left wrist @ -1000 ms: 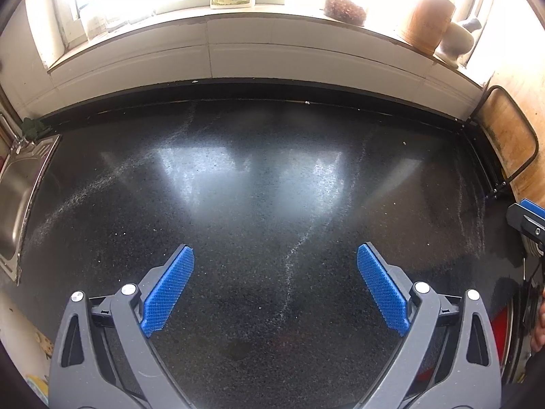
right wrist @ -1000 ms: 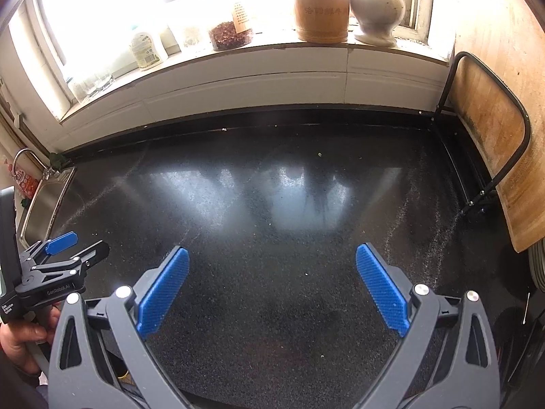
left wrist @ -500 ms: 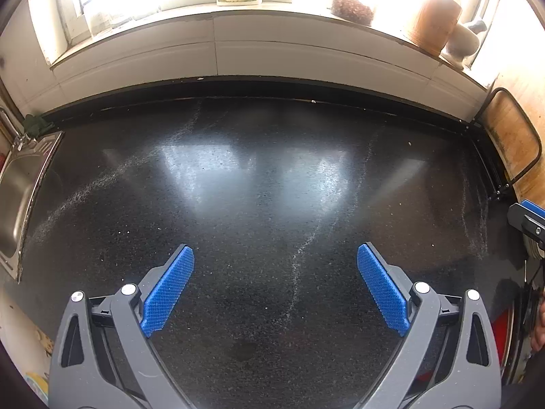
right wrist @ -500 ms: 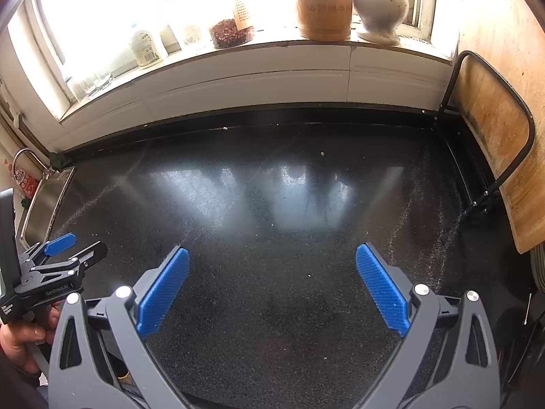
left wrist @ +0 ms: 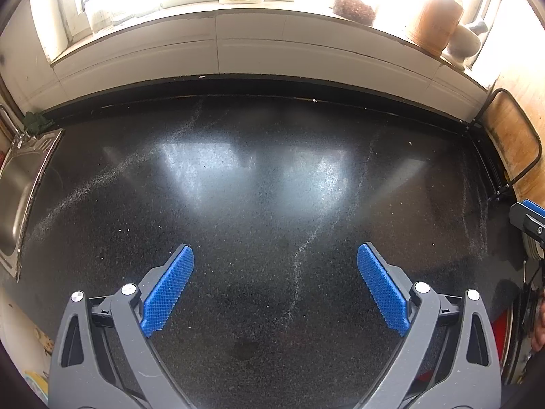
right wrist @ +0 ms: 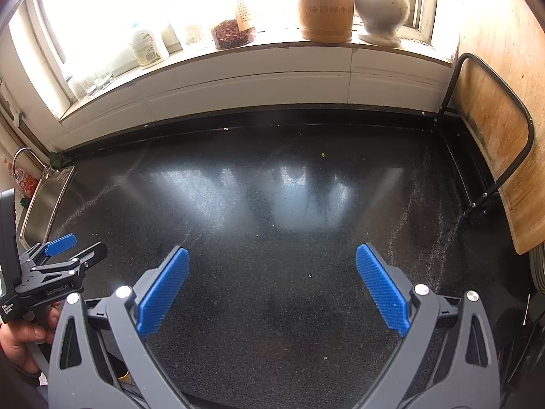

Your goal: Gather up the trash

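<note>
Both views look down on a black speckled countertop (left wrist: 272, 187) streaked with pale dust. I see no distinct piece of trash, only tiny crumbs (right wrist: 322, 154) near the back. My left gripper (left wrist: 275, 262) is open and empty above the counter. My right gripper (right wrist: 272, 266) is open and empty too. The left gripper also shows at the left edge of the right wrist view (right wrist: 68, 255), held by a hand. A tip of the right gripper shows at the right edge of the left wrist view (left wrist: 528, 218).
A steel sink (left wrist: 20, 184) is at the left. A wooden cutting board (right wrist: 494, 156) in a black wire rack stands at the right. The windowsill holds a bottle (right wrist: 146, 47), a jar (right wrist: 233, 32), a wooden container (right wrist: 325, 3) and a mortar with pestle (right wrist: 381, 10).
Both cameras have tilted or pulled back slightly, so the windowsill sits a little lower in view. Both grippers stay open and empty.
</note>
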Action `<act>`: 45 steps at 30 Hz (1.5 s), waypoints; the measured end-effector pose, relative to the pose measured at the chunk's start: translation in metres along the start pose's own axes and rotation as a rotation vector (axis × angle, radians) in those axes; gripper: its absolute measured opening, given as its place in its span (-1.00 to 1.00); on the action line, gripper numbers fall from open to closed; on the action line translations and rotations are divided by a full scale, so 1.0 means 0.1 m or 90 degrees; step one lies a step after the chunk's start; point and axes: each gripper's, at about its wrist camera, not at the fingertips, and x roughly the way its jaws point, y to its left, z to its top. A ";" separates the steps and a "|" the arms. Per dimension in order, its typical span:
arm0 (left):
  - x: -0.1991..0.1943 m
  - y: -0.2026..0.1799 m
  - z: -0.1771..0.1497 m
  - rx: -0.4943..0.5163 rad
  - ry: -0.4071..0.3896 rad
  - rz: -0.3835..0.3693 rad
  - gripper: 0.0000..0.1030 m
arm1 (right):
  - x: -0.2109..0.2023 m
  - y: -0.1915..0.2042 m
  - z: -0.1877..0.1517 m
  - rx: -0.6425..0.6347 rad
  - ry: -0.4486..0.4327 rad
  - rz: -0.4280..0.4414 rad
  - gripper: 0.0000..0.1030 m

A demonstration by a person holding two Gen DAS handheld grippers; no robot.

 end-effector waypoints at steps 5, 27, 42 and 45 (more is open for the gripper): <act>-0.01 0.00 -0.01 -0.001 -0.001 -0.001 0.82 | -0.01 -0.01 -0.02 0.001 -0.001 0.000 0.85; -0.09 -0.05 -0.09 -0.002 -0.010 0.002 0.82 | -0.11 0.01 -0.07 -0.001 -0.009 0.000 0.85; -0.16 -0.07 -0.15 0.010 -0.025 -0.001 0.82 | -0.13 -0.02 -0.12 0.004 -0.009 0.003 0.85; -0.18 -0.07 -0.14 0.011 -0.032 0.001 0.82 | -0.14 -0.02 -0.12 0.004 -0.009 0.003 0.85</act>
